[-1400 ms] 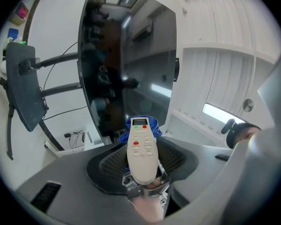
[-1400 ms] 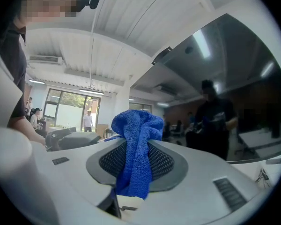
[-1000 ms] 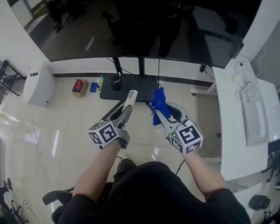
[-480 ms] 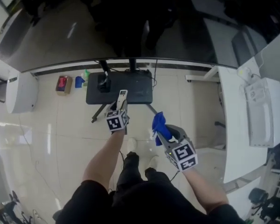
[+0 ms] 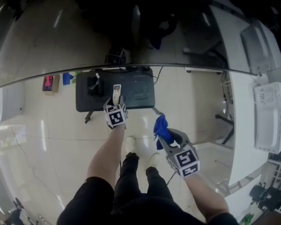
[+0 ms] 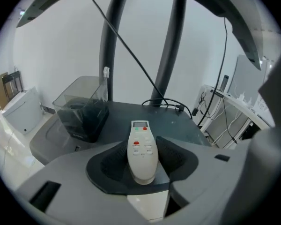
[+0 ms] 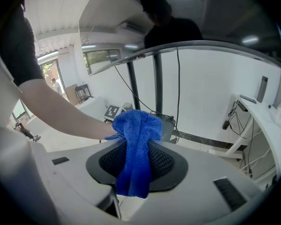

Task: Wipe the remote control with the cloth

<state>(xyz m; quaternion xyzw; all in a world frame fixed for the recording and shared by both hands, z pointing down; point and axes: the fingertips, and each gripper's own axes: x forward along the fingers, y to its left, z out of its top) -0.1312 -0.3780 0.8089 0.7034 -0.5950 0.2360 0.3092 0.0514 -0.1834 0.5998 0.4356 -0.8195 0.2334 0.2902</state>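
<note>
A white remote control with red buttons lies lengthwise between the pads of my left gripper, which is shut on it. In the head view the remote juts out past the left gripper, held over the dark stand base. A blue cloth is pinched in my right gripper and bunches above the jaws and hangs below them. The cloth and right gripper are lower right of the remote in the head view, apart from it.
On the stand base are two dark poles, a clear box and cables. A large dark screen fills the top. A white desk runs along the right. Small coloured items lie on the floor at left.
My left arm has stretched forward, carrying the remote away from the cloth and over the stand base. The right gripper keeps the cloth at lower right. The head view has tilted.
</note>
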